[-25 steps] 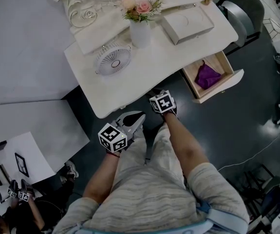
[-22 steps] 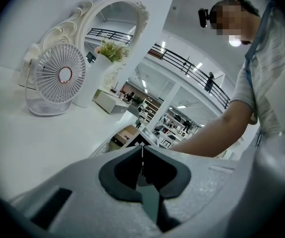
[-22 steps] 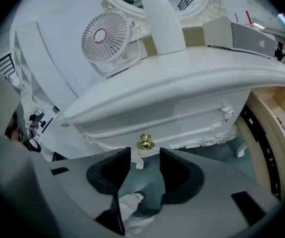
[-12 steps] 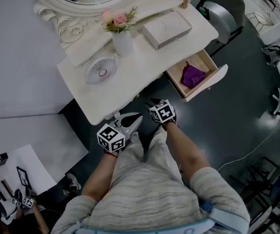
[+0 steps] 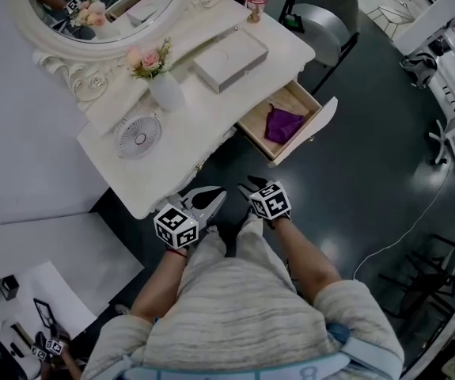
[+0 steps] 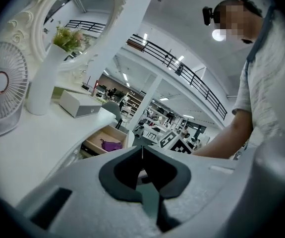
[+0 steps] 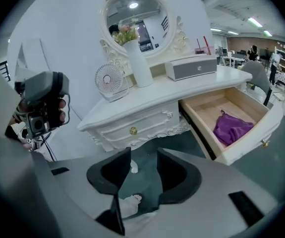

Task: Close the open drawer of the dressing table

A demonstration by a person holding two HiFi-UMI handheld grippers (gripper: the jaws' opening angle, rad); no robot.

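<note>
The white dressing table [image 5: 172,145] stands ahead of me, its right drawer [image 5: 323,120] pulled out, with a purple cloth [image 5: 282,123] inside. Both grippers hang low in front of my legs, short of the table and apart from the drawer. My left gripper [image 5: 211,199] is shut and empty, below the table's front edge. The right gripper [image 5: 251,185] is open with nothing in it, below and left of the drawer. In the right gripper view the drawer [image 7: 261,128] and cloth [image 7: 231,126] lie ahead to the right of the gripper [image 7: 143,155]. In the left gripper view the drawer [image 6: 105,133] shows far off beyond the gripper [image 6: 142,148].
On the tabletop are a small fan [image 5: 138,135], a vase of flowers [image 5: 166,91] and a flat white box [image 5: 231,58], below an oval mirror [image 5: 100,6]. A grey chair [image 5: 327,16] stands right of the table. A cable [image 5: 405,232] lies on the dark floor. A person's hand holds a camera [image 7: 40,108] at left.
The head view has swung, so table and drawer sit further up and left in it. Both grippers stay low by my legs. The drawer stays open.
</note>
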